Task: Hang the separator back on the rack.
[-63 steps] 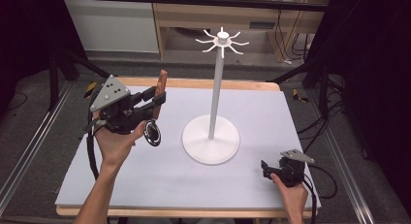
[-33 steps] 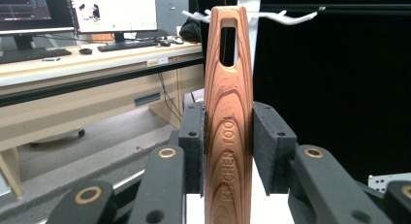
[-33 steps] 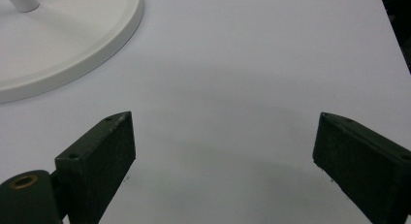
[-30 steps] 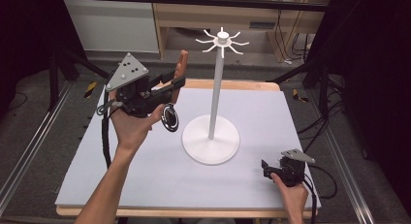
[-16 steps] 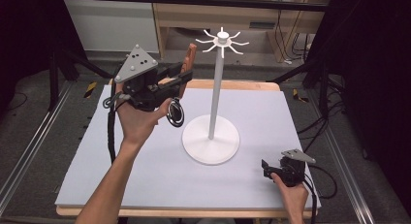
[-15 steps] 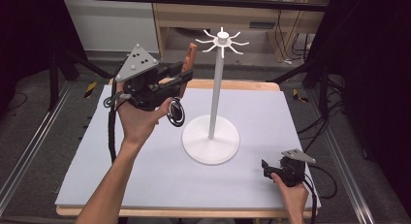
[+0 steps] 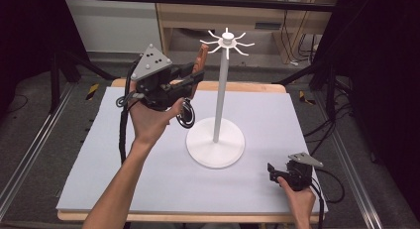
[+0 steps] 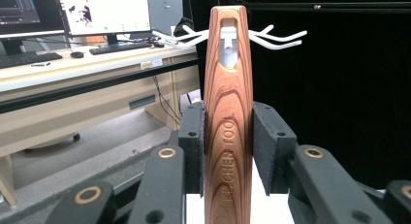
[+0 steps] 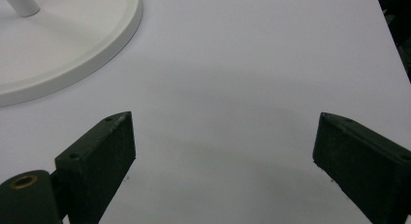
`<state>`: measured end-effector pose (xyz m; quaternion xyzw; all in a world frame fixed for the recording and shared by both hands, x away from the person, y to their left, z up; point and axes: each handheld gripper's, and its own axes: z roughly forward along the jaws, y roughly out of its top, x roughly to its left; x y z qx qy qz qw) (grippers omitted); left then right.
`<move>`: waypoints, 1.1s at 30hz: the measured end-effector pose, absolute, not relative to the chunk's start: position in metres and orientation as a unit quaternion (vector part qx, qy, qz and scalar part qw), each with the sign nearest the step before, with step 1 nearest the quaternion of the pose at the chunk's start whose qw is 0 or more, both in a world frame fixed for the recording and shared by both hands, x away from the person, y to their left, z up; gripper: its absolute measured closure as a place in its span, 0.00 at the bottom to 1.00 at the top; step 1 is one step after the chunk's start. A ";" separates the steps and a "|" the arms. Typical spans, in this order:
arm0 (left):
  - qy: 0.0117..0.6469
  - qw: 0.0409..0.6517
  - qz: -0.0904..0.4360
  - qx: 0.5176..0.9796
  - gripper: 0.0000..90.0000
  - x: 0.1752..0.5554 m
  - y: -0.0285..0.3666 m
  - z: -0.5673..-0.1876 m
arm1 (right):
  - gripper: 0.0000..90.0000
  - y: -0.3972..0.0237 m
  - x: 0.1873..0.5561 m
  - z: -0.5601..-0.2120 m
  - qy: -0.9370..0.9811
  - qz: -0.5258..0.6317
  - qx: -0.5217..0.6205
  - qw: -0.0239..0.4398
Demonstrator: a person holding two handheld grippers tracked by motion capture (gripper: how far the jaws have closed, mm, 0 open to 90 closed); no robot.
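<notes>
While held aloft: left gripper [image 7: 190,80], jaws clamped on brown wooden-handled kitchen tool [image 8: 228,112]
Tool position: handle tip near hooks of white metal hook stand [image 7: 222,85]
Right gripper [image 7: 277,172]: jaws wide, low over white table [image 7: 277,115]

The lower end of the wooden handle [image 8: 228,136] is cut off by the bottom edge in the left gripper view. In the high view, the left tongs [image 7: 195,76] cover the handle's middle, and the dark tool head [image 7: 185,114] below them is too small to identify.
</notes>
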<state>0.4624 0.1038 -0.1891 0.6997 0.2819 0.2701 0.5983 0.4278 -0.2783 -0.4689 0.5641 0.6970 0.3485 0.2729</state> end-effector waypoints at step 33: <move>0.289 0.590 0.269 0.704 0.75 0.480 0.084 -0.201 | 0.09 -0.278 0.428 -0.469 0.699 0.347 0.563 0.272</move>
